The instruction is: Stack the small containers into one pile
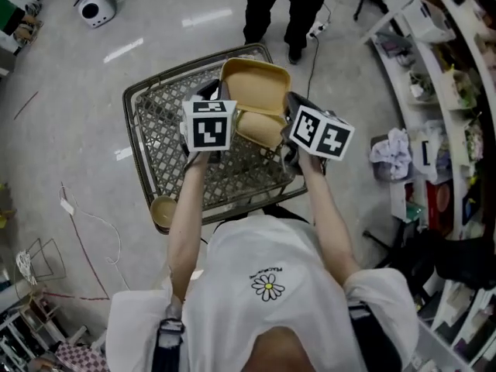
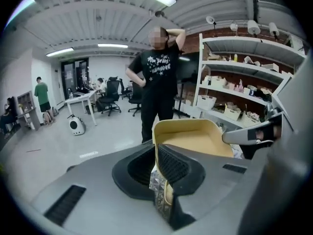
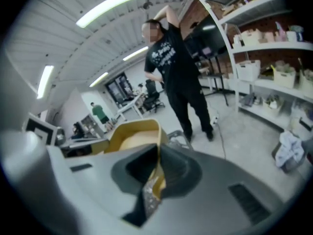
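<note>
My left gripper [image 2: 159, 173] has its fingers [image 2: 172, 163] shut tight on the thin rim of a tan container [image 1: 254, 84]. In the left gripper view the rim stands up between the two dark pads, and I can see into the container's open side. My right gripper [image 3: 155, 173] is also closed on a tan rim, which is pinched between its fingers [image 3: 173, 168].

From the head view, both grippers are up in the air over the wire counter [image 1: 167, 142], with the tan container between them. It is tipped up, so its open side faces me. Just under it is a second tan shape [image 1: 260, 129], touching it or very close. I cannot tell if that is another container or which gripper holds which piece.

A small tan bowl [image 1: 163, 210] sits by itself at the near left corner of the counter, well apart from the grippers. Most of the counter's mesh top is bare.

A person in black clothes [image 2: 157, 82] stands on the floor just past the far edge of the counter, with one arm up behind the head. On the right are shelves [image 1: 442, 68] full of small things. A white cloth [image 1: 391, 152] lies in a heap near the bottom of the shelves. A cable [image 1: 314, 60] runs across the floor near the person's feet.
</note>
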Tool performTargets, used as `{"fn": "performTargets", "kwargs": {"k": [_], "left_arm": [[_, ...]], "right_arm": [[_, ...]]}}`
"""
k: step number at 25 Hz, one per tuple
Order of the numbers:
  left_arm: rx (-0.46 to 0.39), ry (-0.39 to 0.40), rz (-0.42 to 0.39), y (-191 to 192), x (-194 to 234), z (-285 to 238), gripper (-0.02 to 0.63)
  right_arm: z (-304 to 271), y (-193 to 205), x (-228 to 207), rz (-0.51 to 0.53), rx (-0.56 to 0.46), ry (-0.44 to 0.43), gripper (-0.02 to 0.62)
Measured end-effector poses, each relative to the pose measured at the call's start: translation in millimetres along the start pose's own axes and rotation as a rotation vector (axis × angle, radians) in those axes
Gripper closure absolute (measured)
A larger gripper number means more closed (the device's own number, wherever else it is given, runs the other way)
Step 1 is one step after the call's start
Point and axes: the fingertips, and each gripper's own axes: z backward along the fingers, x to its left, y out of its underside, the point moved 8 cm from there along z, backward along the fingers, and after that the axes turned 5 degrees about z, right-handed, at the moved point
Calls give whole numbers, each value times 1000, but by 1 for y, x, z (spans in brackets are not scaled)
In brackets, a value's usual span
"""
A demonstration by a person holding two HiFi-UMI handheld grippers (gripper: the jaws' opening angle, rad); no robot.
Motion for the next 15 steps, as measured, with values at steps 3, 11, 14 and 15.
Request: {"fn": "performTargets", "kwargs": {"k": [3, 11, 14, 15], "left_arm": [[117, 32, -22, 23, -9, -31, 565], [302, 52, -88, 70, -22, -78, 565], [349, 47, -112, 85, -21, -90, 565], [365, 47, -114, 91, -21, -92, 565]], "right_arm": [[-11, 25, -23, -67, 88, 32, 554], [-33, 88, -64, -226, 265, 78, 554], [-40, 105, -71, -253, 309, 90, 554], [-42, 110, -73, -263, 321, 91, 554]]}}
